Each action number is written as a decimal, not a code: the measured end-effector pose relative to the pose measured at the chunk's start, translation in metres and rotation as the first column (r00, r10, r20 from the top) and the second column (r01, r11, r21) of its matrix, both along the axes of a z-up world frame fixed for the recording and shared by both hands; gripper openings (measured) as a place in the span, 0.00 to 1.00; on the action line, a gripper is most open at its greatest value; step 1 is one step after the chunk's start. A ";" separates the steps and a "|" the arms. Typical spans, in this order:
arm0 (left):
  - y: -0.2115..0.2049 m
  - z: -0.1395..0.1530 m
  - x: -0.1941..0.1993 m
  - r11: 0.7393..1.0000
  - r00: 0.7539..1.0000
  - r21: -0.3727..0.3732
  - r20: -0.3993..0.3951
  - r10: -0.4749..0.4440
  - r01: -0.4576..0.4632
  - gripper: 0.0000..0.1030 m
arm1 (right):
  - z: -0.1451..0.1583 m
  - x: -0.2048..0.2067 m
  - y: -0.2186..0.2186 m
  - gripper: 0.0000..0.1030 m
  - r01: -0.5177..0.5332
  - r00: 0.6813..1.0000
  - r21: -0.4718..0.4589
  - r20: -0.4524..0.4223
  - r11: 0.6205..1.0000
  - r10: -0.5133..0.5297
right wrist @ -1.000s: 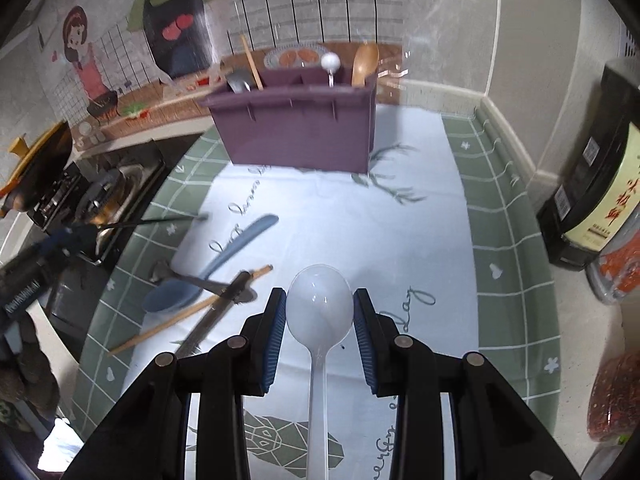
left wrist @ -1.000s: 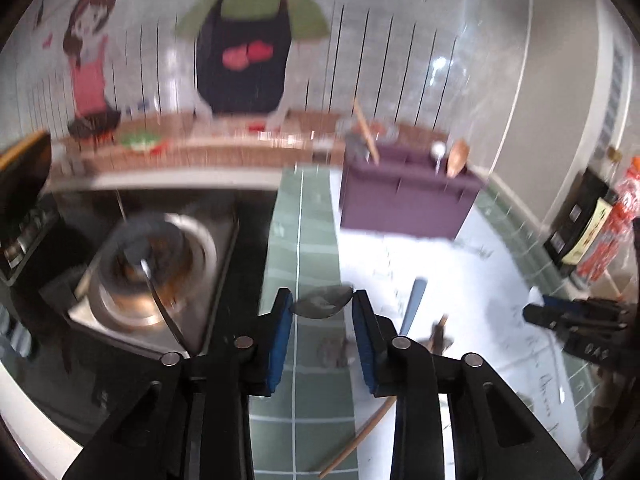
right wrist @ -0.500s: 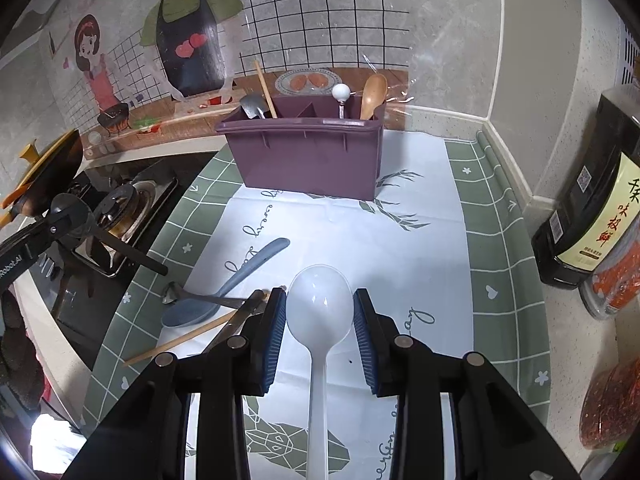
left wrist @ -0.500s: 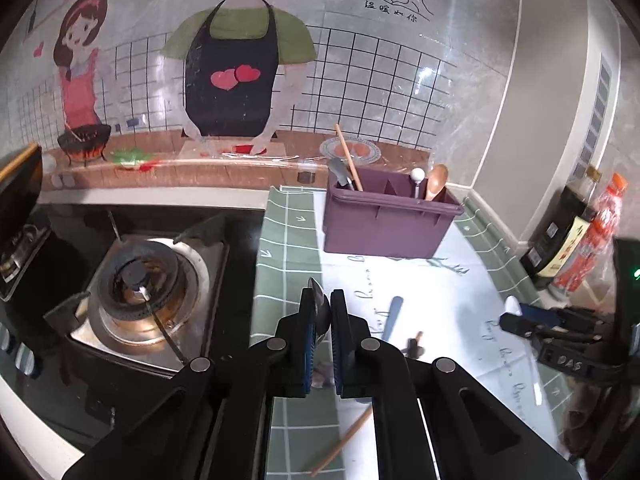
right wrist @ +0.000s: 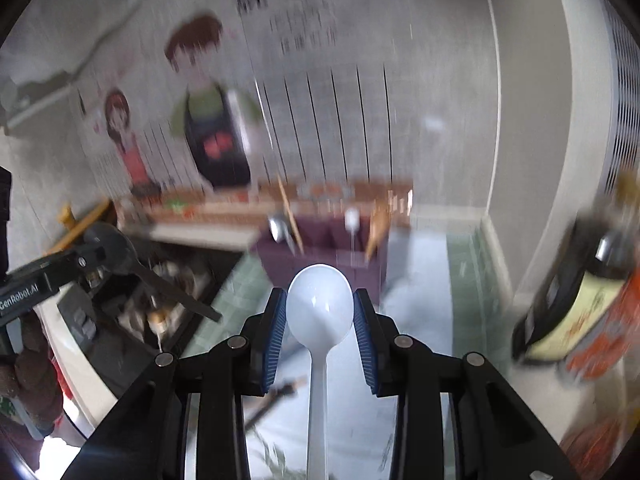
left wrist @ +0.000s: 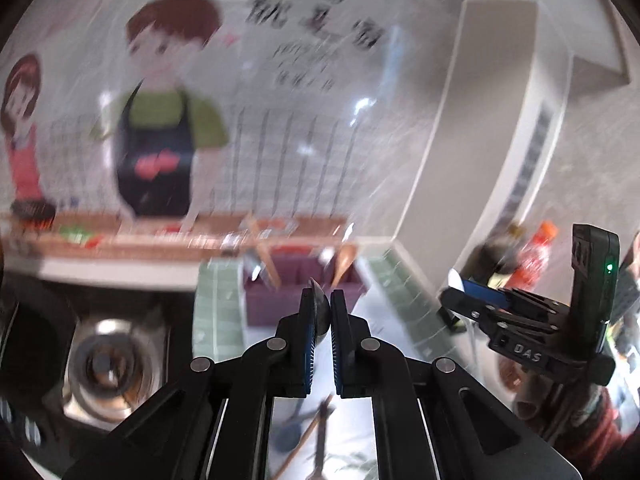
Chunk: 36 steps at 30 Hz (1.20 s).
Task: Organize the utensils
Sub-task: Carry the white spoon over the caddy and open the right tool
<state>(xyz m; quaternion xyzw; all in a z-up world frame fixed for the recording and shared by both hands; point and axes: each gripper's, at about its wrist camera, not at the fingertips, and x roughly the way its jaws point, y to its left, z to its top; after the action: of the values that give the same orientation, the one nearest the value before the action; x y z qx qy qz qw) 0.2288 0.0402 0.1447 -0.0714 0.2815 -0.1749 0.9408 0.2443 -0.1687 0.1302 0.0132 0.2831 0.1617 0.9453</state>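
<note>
White plastic fills the right wrist view: one white spoon (right wrist: 320, 304) sits bowl-forward between the blue pads of the right gripper (right wrist: 320, 312), its handle running back toward the camera. The jaws stand partly apart and press on both sides of the bowl, carrying it above the patterned mat (right wrist: 420, 280).

The left gripper (left wrist: 320, 308) has its jaws drawn nearly together on the thin edge of one dark metal spoon (left wrist: 318, 300), whose bowl shows as a narrow sliver between the pads. From the right wrist camera the same spoon (right wrist: 116, 252) appears at far left, bowl up by the jaws and handle slanting down to the right, with a gloved hand (right wrist: 32, 372) below it.

Ahead of both grippers, one purple organizer box (right wrist: 320, 256) stands on the mat against the wall. Four utensils rise from it: one metal spoon (right wrist: 278, 226), one chopstick (right wrist: 290, 220) leaning left, one small white spoon (right wrist: 352, 218) and one wooden spoon (right wrist: 378, 228).

Still lying on the mat below the left gripper are one blue spoon (left wrist: 290, 432), one chopstick (left wrist: 308, 436) and one dark-handled utensil (left wrist: 322, 440), all blurred.

One gas burner (left wrist: 108, 364) sits to the left of the mat. Two bottles stand at the right, one dark (right wrist: 576, 300) and one red-labelled (right wrist: 612, 328). Both views are smeared by motion.
</note>
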 end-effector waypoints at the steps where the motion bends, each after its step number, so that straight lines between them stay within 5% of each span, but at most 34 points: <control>1: -0.001 0.015 0.004 1.000 1.000 -0.012 0.027 -0.008 0.008 0.07 | 0.015 0.000 0.002 0.30 0.007 0.999 -0.012 0.054 1.000 -0.006; 7: -0.003 0.066 0.040 0.997 0.995 -0.056 0.088 -0.049 0.054 0.07 | 0.077 0.017 0.018 0.31 0.066 0.937 -0.037 0.345 0.997 -0.049; 10: 0.000 0.065 0.069 0.997 0.997 -0.070 0.072 -0.028 0.033 0.07 | 0.084 0.047 0.030 0.31 0.063 0.918 -0.048 0.395 0.997 -0.039; 15: 0.012 0.040 0.121 0.991 0.999 -0.129 -0.030 -0.026 0.022 0.07 | 0.058 0.100 0.049 0.31 0.095 0.927 -0.054 0.369 0.994 -0.069; 24: 0.015 -0.022 0.191 0.993 0.984 -0.118 -0.173 -0.039 0.018 0.07 | -0.018 0.167 0.057 0.31 0.098 0.951 -0.065 0.299 0.993 -0.075; 36: 0.015 -0.083 0.232 0.995 0.961 -0.101 -0.272 -0.042 0.015 0.07 | -0.087 0.212 0.057 0.31 0.118 0.973 -0.113 0.209 0.987 -0.093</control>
<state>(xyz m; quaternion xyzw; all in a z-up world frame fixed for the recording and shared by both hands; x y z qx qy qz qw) 0.4611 0.0551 0.0621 -0.1369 0.4010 -0.1906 0.8855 0.4563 -0.1119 0.0432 -0.0472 0.1934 0.0938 0.9755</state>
